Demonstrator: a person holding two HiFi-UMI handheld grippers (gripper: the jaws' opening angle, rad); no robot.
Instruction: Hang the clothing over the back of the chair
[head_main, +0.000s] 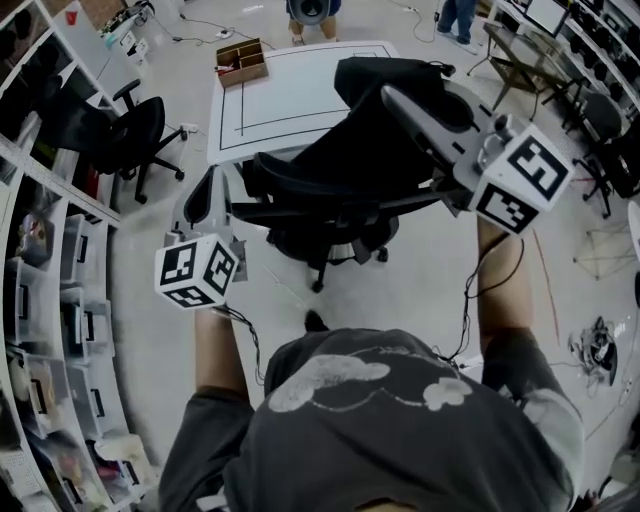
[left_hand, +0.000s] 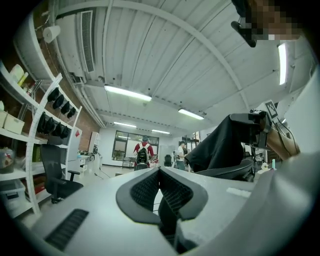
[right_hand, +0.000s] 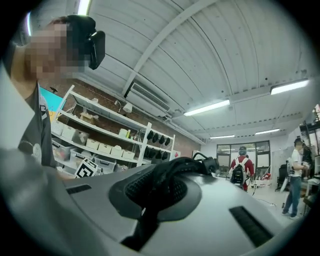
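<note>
The black clothing (head_main: 385, 135) hangs from my right gripper (head_main: 390, 93) and drapes down onto the back of the black office chair (head_main: 320, 215) in the middle of the head view. My right gripper (right_hand: 167, 172) is shut on a fold of that dark fabric (right_hand: 175, 167). My left gripper (head_main: 208, 182) is held lower, at the chair's left side, apart from the cloth. Its jaws (left_hand: 159, 171) meet at the tip with nothing between them. From the left gripper view the garment (left_hand: 222, 145) droops over the chair back (left_hand: 230, 172) at the right.
A white table (head_main: 290, 100) stands just beyond the chair, with a cardboard box (head_main: 243, 62) at its far left corner. A second office chair (head_main: 130, 135) and shelving (head_main: 40, 300) line the left. Folding chairs (head_main: 520, 65) and floor cables (head_main: 598, 350) are at the right. People stand far off.
</note>
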